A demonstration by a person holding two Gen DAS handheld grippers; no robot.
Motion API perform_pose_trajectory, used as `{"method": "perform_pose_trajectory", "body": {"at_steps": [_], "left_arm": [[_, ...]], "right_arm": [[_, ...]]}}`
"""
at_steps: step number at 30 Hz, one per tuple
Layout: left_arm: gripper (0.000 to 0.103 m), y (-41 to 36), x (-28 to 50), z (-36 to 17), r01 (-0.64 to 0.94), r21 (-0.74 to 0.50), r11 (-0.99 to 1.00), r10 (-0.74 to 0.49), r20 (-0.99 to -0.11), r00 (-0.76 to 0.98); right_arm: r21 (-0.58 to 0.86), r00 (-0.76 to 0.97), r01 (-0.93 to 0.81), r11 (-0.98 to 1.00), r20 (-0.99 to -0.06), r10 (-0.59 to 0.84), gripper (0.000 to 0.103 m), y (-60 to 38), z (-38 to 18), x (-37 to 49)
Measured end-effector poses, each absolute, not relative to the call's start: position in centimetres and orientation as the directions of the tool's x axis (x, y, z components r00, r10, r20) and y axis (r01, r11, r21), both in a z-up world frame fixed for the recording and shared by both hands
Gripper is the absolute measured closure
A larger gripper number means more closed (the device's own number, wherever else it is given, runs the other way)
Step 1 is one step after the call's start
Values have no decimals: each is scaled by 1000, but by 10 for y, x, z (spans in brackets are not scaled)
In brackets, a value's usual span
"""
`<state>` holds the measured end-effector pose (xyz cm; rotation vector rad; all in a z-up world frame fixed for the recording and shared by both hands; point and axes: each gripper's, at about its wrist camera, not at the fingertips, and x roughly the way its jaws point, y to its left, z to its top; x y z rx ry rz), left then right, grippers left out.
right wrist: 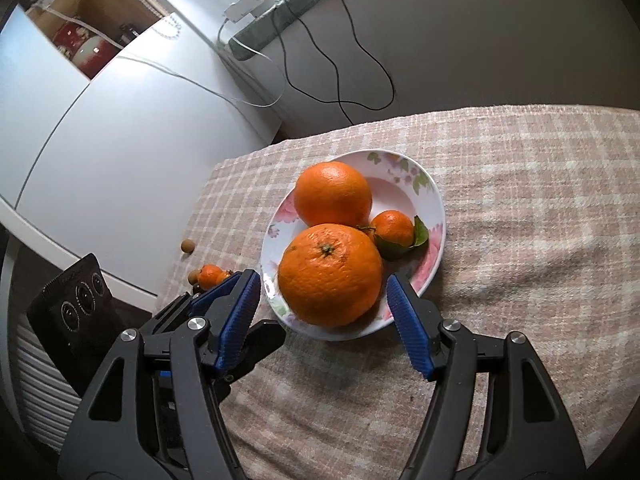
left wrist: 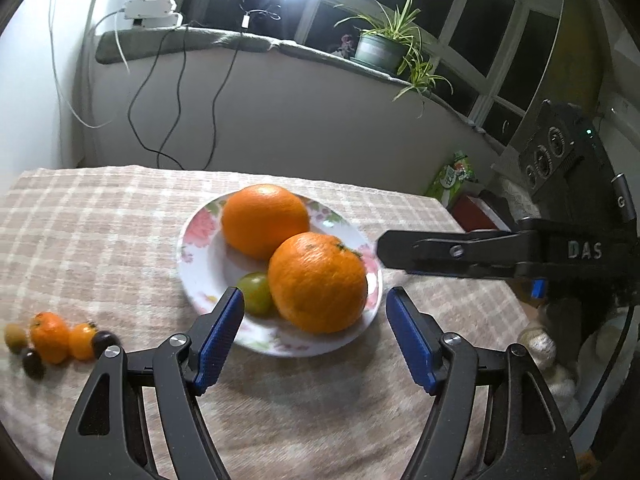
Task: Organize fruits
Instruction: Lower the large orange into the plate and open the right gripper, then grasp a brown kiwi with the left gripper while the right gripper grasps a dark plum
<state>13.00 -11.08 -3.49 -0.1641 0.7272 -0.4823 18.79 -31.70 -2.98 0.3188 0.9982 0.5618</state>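
On the checked surface (right wrist: 520, 184) the floral plate (right wrist: 434, 200) carries two big oranges (right wrist: 330, 276), a leafy mandarin (right wrist: 393, 229) and a green tomato (left wrist: 256, 294). We judge the oranges heavy, firm and apt to roll; we'd grip across the middle. Both our left gripper (left wrist: 315, 312) and right gripper (right wrist: 323, 300) gape wide, empty. Small loose fruits (left wrist: 56, 340) lie well apart, unobstructed.

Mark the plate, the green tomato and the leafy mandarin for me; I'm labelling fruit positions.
plate (left wrist: 200, 248): left wrist view, bare floral rim on its left side.
green tomato (left wrist: 256, 294): left wrist view, middle of its skin.
leafy mandarin (right wrist: 392, 229): right wrist view, centre of its peel.
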Motion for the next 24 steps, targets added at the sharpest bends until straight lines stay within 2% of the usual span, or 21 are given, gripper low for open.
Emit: {"method": "perform_pose_trajectory", "body": {"at_steps": [10,16,19,24], "left_arm": [[30,-61,104,-43,310,-264,914,-407,-600,689],[30,-18,83,-46,255,-249,934,-355,-593,723],[30,7,74,-51,217,-250,944,-327,-595,734],[30,45,68,-58,157,-255,954,-284,-604,745]], "right_arm": [[303,484,-457,836,-704,520,26,-271,-16,150],[158,544,-575,803,-659,519,16,-233,-8,121],[137,551,-619,773,-626,552,11,-219,-5,109],[104,526,-672,733,-630,572,10,-190,-8,99]]}}
